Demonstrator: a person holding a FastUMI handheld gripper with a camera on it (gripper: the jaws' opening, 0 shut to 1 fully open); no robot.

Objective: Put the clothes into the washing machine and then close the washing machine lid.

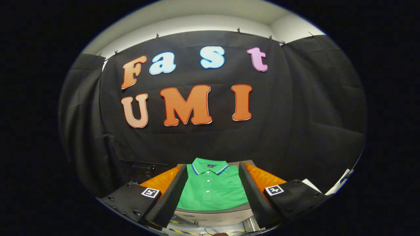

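Right now I see my gripper (211, 188) spread wide, holding nothing, with the folded shirt (211, 188) lying flat just ahead between its fingers; soft, light and floppy, I'd pinch a bunched fold near its middle.

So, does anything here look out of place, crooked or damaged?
Nothing stands out. The green polo shirt lies folded flat and straight on a grey surface, collar toward the black wall cloth, buttons closed. The hand-held gripper is open, its fingers on either side of the shirt, not touching it.
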